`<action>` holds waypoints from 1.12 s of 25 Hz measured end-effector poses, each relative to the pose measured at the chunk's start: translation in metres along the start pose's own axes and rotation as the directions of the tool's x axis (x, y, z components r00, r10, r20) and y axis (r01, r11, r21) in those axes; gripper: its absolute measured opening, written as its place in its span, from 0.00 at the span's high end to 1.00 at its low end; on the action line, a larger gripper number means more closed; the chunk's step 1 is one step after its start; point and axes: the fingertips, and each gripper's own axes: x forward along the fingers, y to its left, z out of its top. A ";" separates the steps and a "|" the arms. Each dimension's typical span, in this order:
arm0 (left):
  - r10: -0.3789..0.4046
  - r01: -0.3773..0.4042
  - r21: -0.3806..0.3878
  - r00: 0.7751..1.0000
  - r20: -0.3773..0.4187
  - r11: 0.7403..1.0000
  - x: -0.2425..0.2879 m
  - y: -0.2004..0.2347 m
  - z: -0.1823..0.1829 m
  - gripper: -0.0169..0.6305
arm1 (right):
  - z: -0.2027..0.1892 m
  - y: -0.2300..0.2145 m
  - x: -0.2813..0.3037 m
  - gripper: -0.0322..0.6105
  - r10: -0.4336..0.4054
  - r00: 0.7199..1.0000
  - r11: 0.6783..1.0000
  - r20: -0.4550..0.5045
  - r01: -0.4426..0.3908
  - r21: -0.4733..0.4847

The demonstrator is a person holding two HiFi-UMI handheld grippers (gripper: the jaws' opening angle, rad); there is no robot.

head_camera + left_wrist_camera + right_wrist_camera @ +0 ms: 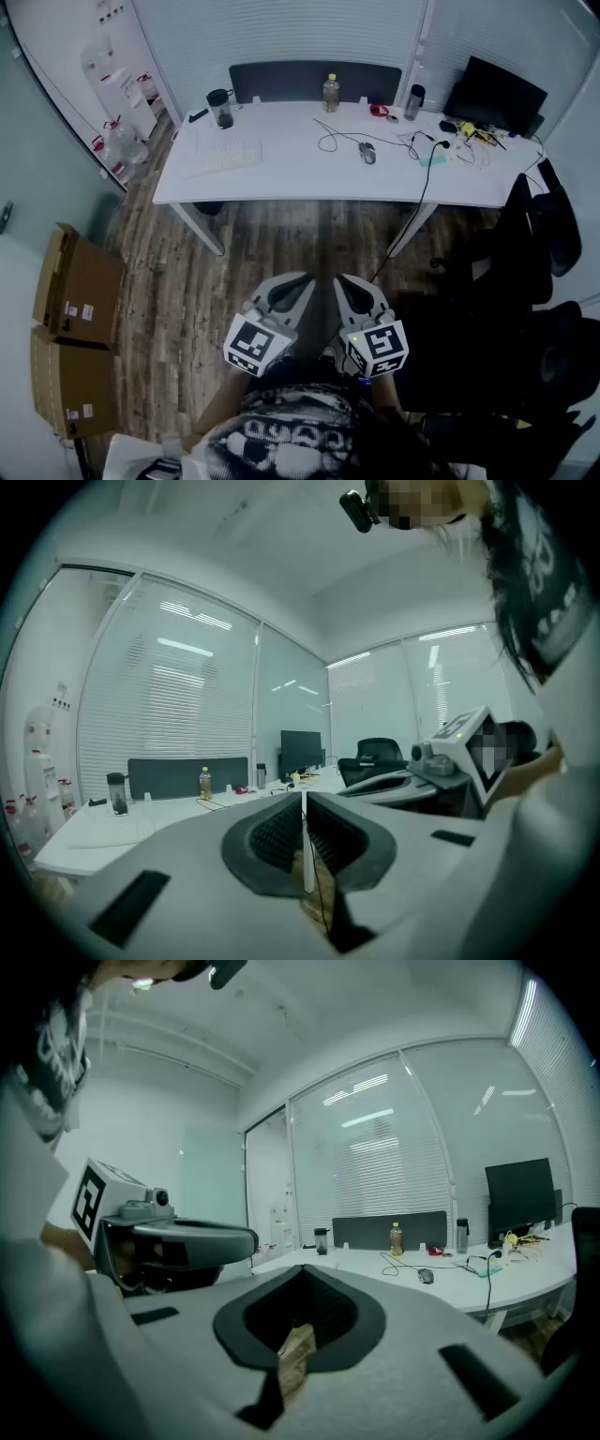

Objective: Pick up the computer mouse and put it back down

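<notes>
The grey computer mouse (367,153) lies on the white desk (281,173), right of its middle, with its cable looping behind it. In the right gripper view the mouse (427,1276) shows small and far off. Both grippers are held close to the person's body, well short of the desk and above the wooden floor. My left gripper (303,280) has its jaws together with nothing between them, tips meeting in its own view (304,797). My right gripper (343,280) is likewise shut and empty (303,1268). Each points roughly level toward the desk.
On the desk are a white keyboard (220,155), a dark tumbler (221,108), a drinks bottle (331,92), a flask (413,101), a monitor (495,94) and loose cables. Black chairs (539,234) stand at the right, cardboard boxes (75,291) at the left.
</notes>
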 end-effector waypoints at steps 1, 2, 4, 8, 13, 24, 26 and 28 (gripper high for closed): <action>-0.001 0.001 -0.001 1.000 0.001 1.000 0.003 -0.002 0.000 0.95 | 0.000 -0.003 -0.001 0.96 0.001 1.000 1.000 0.001 -0.001 -0.004; -0.003 0.003 -0.002 1.000 0.003 1.000 0.006 -0.004 0.000 0.95 | 0.000 -0.005 -0.002 0.96 0.002 1.000 1.000 0.003 -0.002 -0.007; -0.003 0.003 -0.004 1.000 0.006 1.000 0.011 -0.008 0.001 0.95 | 0.001 -0.010 -0.004 0.96 0.006 1.000 1.000 0.008 -0.006 -0.009; 0.002 -0.002 -0.003 1.000 0.010 1.000 0.022 -0.015 0.003 0.95 | 0.004 -0.020 -0.011 0.96 0.015 1.000 1.000 0.023 -0.015 -0.005; 0.006 -0.006 -0.001 1.000 0.004 1.000 0.041 -0.028 0.006 0.95 | 0.000 -0.040 -0.022 0.96 0.026 0.999 0.999 0.022 -0.026 -0.020; 0.057 -0.057 0.007 0.998 -0.023 0.998 0.065 -0.051 -0.011 0.95 | -0.014 -0.071 -0.032 0.96 0.096 0.995 0.995 0.011 -0.095 -0.018; 0.059 -0.059 0.010 0.997 -0.047 0.998 0.068 -0.054 -0.012 0.95 | -0.017 -0.075 -0.031 0.96 0.106 0.994 0.994 0.007 -0.106 -0.007; 0.060 -0.060 0.003 0.996 -0.069 0.998 0.071 -0.056 -0.008 0.95 | -0.019 -0.080 -0.029 0.96 0.111 0.994 0.994 0.008 -0.111 0.001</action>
